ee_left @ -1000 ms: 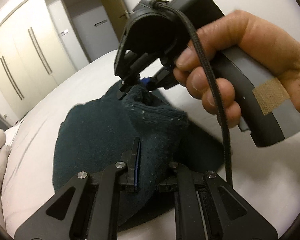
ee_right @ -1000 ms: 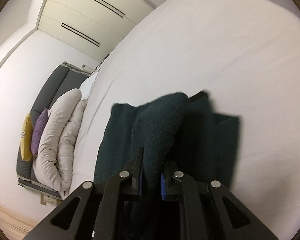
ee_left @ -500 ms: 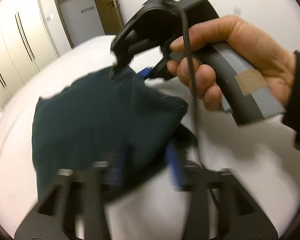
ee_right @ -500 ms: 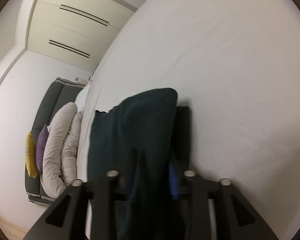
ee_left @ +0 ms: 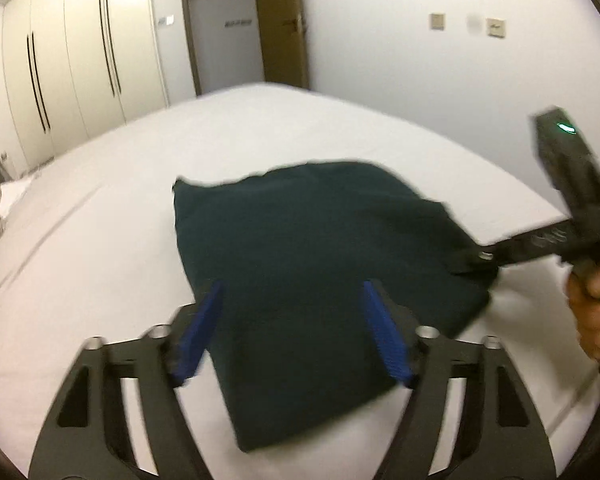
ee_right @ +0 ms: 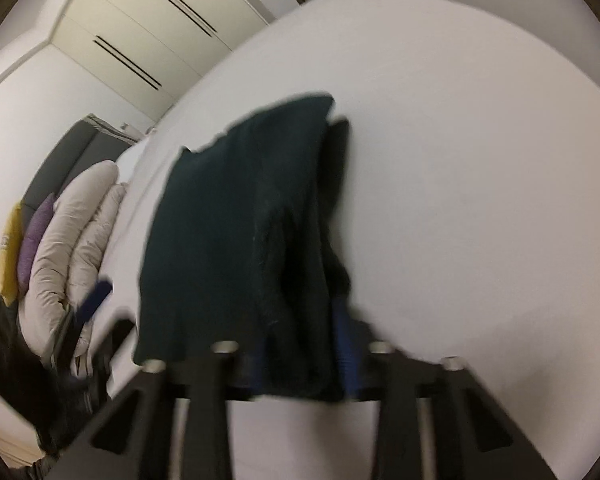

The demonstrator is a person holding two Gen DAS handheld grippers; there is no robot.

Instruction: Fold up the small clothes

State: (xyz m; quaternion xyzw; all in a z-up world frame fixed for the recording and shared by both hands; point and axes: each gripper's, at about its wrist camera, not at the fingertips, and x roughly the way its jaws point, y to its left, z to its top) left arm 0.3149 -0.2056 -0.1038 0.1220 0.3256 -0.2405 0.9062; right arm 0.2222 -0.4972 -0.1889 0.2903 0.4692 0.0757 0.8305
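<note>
We see the dark green garment [ee_left: 316, 280] folded flat on the white bed [ee_left: 100, 220]. Left gripper [ee_left: 292, 328] hovers over its near edge, jaws spread wide, holding nothing. Right gripper [ee_right: 304, 344] at its right edge, cloth between the parted blue pads [ee_right: 346, 356]; grip unclear through blur.

A bedroom in a home: a white-sheeted bed [ee_left: 100, 240], tall cream wardrobe doors [ee_left: 80, 60], a doorway [ee_left: 228, 28], and pillows [ee_right: 72, 232] against a grey headboard [ee_right: 60, 152].
</note>
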